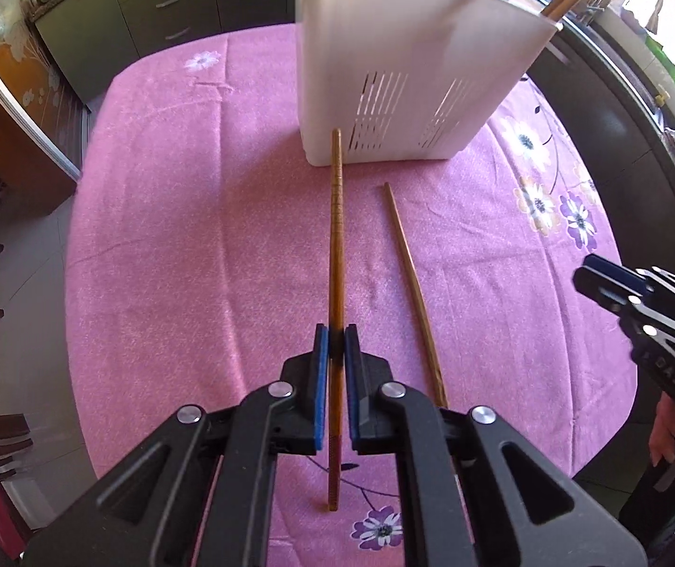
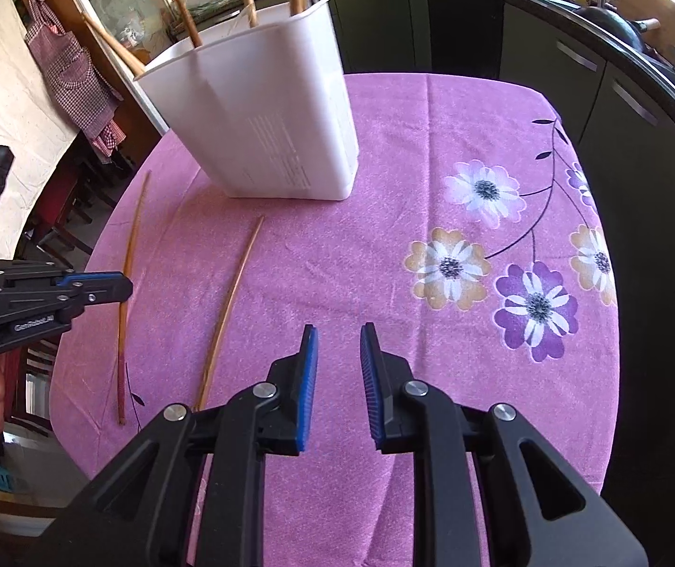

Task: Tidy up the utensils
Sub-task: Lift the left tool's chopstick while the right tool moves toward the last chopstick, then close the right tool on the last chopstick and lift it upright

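Your left gripper [image 1: 336, 345] is clamped on the dark chopstick [image 1: 336, 236], whose long axis points straight ahead at the white holder [image 1: 413, 71] — the bare chopstick [image 2: 228, 312] lies nearer your right gripper [image 2: 338, 345], jaws parted and empty.

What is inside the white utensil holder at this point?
Several wooden sticks, likely chopsticks, stand in the white utensil holder, their tops leaning out over the rim. Its opaque walls hide their lower ends and anything else inside; the slots reveal nothing clear.
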Motion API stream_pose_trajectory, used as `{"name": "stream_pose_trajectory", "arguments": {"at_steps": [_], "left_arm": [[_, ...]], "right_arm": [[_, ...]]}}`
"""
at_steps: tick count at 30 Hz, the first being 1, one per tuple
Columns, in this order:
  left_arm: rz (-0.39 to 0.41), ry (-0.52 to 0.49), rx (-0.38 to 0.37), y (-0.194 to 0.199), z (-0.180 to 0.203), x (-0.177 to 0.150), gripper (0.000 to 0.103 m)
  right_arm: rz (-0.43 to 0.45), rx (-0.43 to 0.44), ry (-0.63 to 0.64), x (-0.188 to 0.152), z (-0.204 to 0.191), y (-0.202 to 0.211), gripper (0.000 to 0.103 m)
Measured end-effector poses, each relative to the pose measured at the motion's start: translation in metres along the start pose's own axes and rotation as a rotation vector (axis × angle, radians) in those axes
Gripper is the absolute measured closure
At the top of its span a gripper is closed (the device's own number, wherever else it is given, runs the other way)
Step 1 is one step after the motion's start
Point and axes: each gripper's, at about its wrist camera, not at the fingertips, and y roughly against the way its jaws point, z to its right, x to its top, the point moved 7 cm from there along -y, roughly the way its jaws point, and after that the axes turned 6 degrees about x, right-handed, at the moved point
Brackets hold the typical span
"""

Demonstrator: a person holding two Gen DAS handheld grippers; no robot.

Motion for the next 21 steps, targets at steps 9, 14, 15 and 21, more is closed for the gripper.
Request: {"name": "stream_pose_trajectory", "arguments": {"at_steps": [9, 14, 15, 21], "left_arm": [[0.151, -0.015, 0.005, 0.055, -0.040, -0.031, 0.096], [0.176, -0.014, -0.010, 0.061, -0.043, -0.042, 0.096], [0.180, -0.014, -0.013, 0.062, -0.044, -0.043, 0.096], [0.194, -0.020, -0.033, 0.066, -0.048, -0.048, 0.096]], "right_arm": [[-0.126, 0.024, 0.066, 0.009, -0.062, -0.054, 0.084], [-0.226, -0.027, 0.057, 0.018, -0.076, -0.091, 0.084], [-0.242, -0.036, 0.048, 0.020, -0.076, -0.097, 0.084], [-0.279, -0.101, 0.039, 0.027, -0.080, -0.116, 0.084]]}}
